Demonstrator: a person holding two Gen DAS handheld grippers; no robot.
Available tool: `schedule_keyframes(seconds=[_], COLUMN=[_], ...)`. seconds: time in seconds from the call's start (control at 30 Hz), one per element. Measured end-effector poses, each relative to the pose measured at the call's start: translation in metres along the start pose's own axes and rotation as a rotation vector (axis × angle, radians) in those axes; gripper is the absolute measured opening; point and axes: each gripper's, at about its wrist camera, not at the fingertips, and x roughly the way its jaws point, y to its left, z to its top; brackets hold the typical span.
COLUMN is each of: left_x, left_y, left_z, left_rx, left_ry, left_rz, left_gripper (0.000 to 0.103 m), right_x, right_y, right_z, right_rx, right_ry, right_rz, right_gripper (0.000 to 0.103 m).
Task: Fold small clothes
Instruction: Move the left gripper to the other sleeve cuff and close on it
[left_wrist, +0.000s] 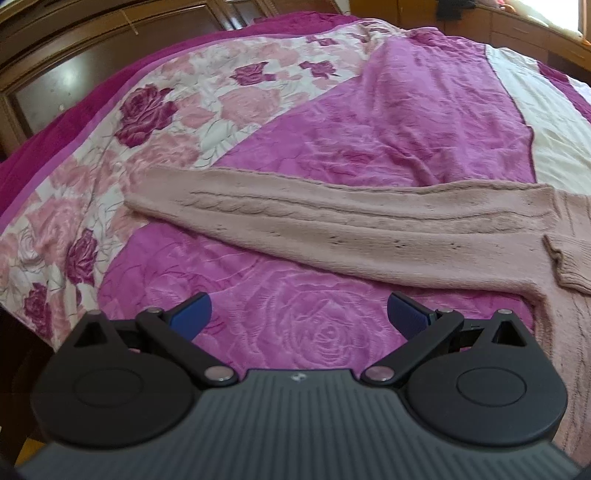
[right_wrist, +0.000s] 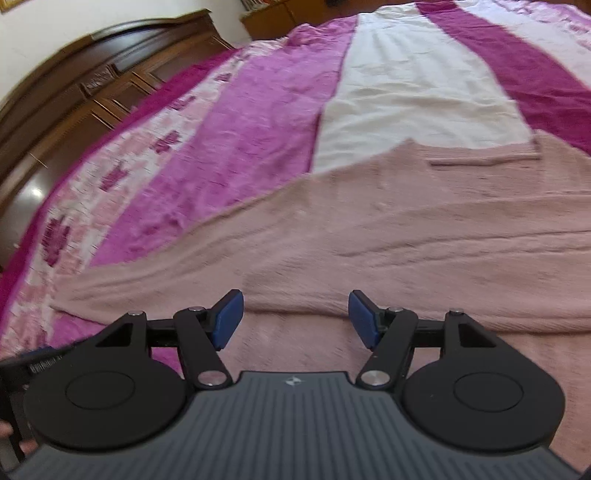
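Left gripper (left_wrist: 299, 317) agape, sweater (left_wrist: 369, 229) cropped rightward (right view blurred)

Left claw (left_wrist: 299, 317) and right claw (right_wrist: 295, 319) both gape wide, gripping nothing.

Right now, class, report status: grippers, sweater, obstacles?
Left gripper open, empty. Right gripper open, above sweater. Sleeve stretched flat on bedspread. Nothing blocking.

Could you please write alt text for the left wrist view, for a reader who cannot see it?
A pale pink knitted sweater lies on a pink rose-patterned bedspread, one long sleeve stretched out flat toward the left. The left gripper is open above the bedspread, its blue fingers wide apart and holding nothing.
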Motion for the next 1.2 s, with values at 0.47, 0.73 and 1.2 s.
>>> schedule_keyframes(seconds=[0.47, 0.73, 1.2], left_x=[0.013, 0.032, 0.085], left_y=[0.018, 0.044, 0.079], left_z=[0.007, 0.021, 0.038], left_rx=[-0.058, -0.165, -0.417], left_ry=[0.014, 0.020, 0.054], left_rz=[0.030, 0.072, 0.076], left_gripper=[0.103, 0.103, 0.103], right_x=[-0.052, -0.063, -0.077], right_y=[-0.049, -0.060, -0.093], right_z=[-0.022, -0.031, -0.056], right_rx=[-0.033, -0.027, 0.028], right_ry=[0.007, 0.010, 0.054], right_rz=[-0.170, -0.182, -0.222], right_gripper=[0.071, 0.071, 0.071])
